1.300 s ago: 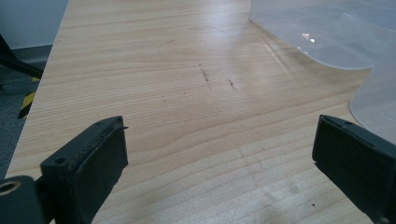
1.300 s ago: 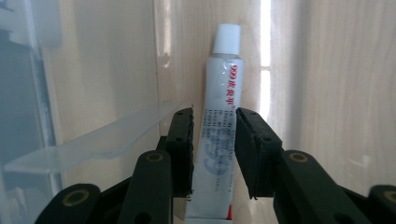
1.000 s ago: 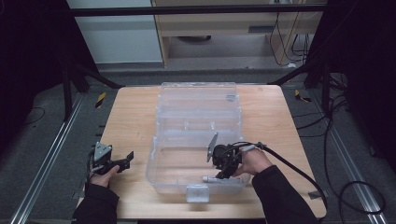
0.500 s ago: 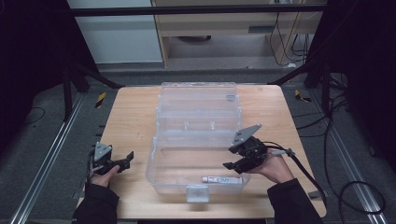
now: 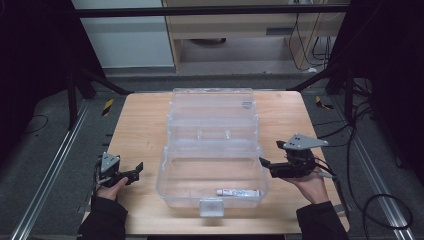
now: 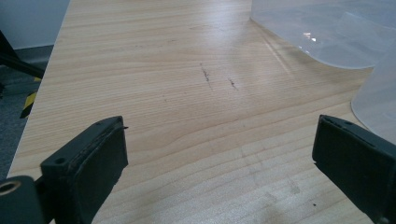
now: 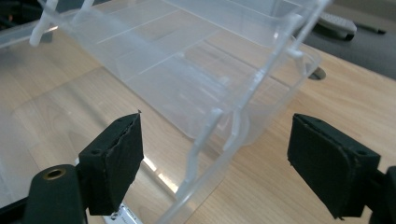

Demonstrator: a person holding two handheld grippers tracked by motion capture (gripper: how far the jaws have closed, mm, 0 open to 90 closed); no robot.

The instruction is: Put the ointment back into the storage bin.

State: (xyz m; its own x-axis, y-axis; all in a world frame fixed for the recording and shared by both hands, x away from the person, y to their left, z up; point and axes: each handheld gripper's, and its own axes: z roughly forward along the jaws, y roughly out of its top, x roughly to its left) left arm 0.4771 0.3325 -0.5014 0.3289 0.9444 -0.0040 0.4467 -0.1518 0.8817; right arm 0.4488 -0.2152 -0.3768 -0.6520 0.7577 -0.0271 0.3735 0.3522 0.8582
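Tube [image 5: 238, 192] lies flat in the clear box [image 5: 165, 170] front compartment, long axis left-right, beside your right gripper [image 5: 265, 164] (jaws just opened wide, empty); your left gripper [image 5: 138, 168], also wide, sits farther off.

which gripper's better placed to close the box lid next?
Probably the right. Right gripper hangs open at the clear box wall, jaws just opened, nothing between them. Left gripper sits open over bare table, apart from the box.
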